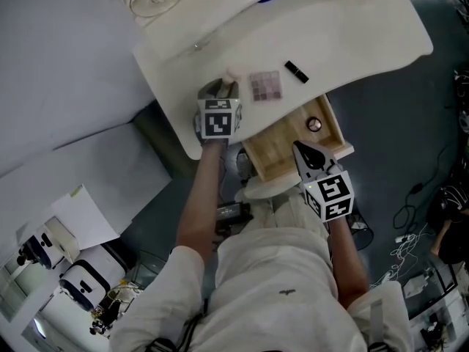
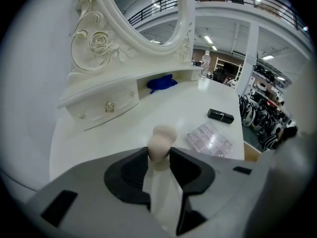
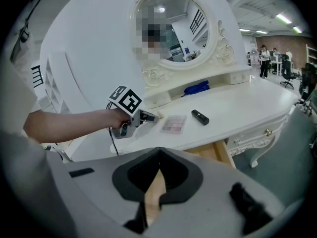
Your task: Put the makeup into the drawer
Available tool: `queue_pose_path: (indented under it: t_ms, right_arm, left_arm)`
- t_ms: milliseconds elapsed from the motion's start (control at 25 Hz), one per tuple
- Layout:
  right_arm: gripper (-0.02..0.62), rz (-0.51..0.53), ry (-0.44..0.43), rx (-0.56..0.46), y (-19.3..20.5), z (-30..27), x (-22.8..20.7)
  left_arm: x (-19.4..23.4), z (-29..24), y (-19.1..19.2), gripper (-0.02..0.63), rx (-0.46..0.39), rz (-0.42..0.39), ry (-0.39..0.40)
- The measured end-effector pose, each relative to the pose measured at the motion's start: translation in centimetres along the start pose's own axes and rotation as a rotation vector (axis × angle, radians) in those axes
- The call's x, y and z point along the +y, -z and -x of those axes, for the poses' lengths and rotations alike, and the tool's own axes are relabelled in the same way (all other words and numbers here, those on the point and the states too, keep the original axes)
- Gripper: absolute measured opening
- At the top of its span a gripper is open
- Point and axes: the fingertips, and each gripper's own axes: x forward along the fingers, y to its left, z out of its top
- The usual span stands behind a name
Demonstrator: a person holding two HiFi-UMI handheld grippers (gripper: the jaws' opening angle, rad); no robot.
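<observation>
My left gripper [image 1: 223,86] [image 2: 159,155] is low over the white vanity top [image 1: 176,72], shut on a beige makeup sponge [image 2: 161,142] that stands up between its pads. To its right on the tabletop lie a clear eyeshadow palette [image 1: 266,86] [image 2: 209,139] [image 3: 174,123] and a black lipstick tube [image 1: 296,71] [image 2: 220,115] [image 3: 199,117]. The wooden drawer [image 1: 282,141] [image 3: 218,152] is pulled out, with a small round item [image 1: 314,124] inside. My right gripper [image 1: 306,152] [image 3: 158,155] hangs shut and empty over the drawer's front.
An ornate mirror [image 2: 143,14] rises at the back of the vanity, with a blue cloth [image 2: 161,83] [image 3: 196,89] on the shelf beneath it and a small knobbed drawer [image 2: 106,107]. Cables and devices [image 1: 418,226] lie on the floor around the person.
</observation>
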Motion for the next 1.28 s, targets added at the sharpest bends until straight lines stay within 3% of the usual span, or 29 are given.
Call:
queue_pose_path:
  t_ms: [680, 1280]
  right_arm:
    - [0.012, -0.008, 0.030, -0.036, 0.3, 1.0, 1.3]
    - [0.012, -0.162, 0.219, -0.132, 3.7, 6.1, 1.3]
  left_arm:
    - [-1.6, 2.8, -0.9, 0.127, -0.064, -0.009, 0.050]
    - [-13.2, 5.8, 0.5, 0.126, -0.057, -0.208, 0.278]
